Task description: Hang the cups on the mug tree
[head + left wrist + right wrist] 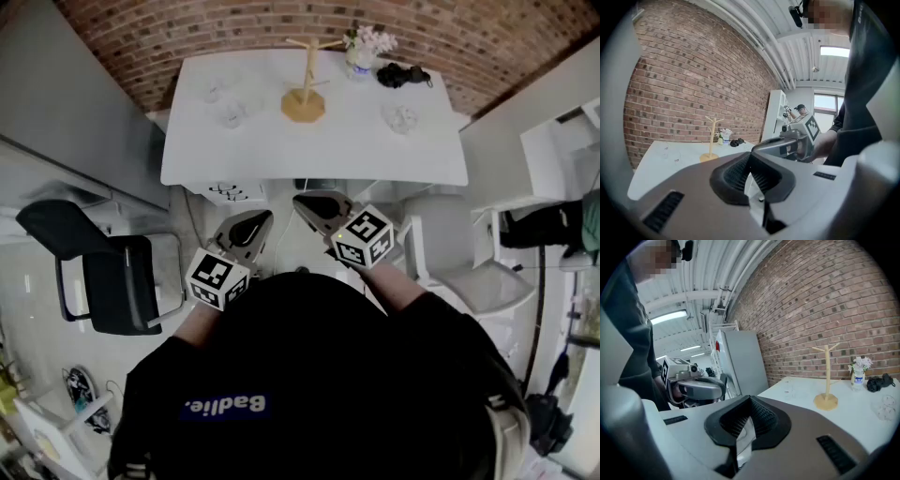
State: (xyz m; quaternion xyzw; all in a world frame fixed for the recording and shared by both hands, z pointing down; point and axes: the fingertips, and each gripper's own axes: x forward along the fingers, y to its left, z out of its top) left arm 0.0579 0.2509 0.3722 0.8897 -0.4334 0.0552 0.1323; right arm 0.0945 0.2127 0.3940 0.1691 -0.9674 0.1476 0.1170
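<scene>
Brick walling backs a white table [309, 159] that stands well ahead of both grippers, across a strip of pale floor. On it, straight out beyond the two tips, rises the wooden mug tree [303, 82], its pegs bare. Clear glass cups sit on either side of it: two ahead and to the outer side of the left gripper [249, 228], namely a near cup [232, 114] and a far cup [214, 91], and a third cup [399, 117] ahead and to the outer side of the right gripper [317, 204]. A small vase of flowers [362, 49] and a black item [403, 74] lie beyond the tree, toward the wall.

Both tools are held close to the person's body, side by side and tilted slightly downward. The left gripper's own view shows its ribbed pads pressed together with nothing between them, and the right gripper's view shows the same: clenched and empty.

By my reading the task has not begun; this is the approach step, with no cup touched or hung. The next move calls for closing in on the table, spreading one pair of jaws, and lining them up on a cup's rim or handle. The glass is transparent and probably slippery, so the grip will need care.
</scene>
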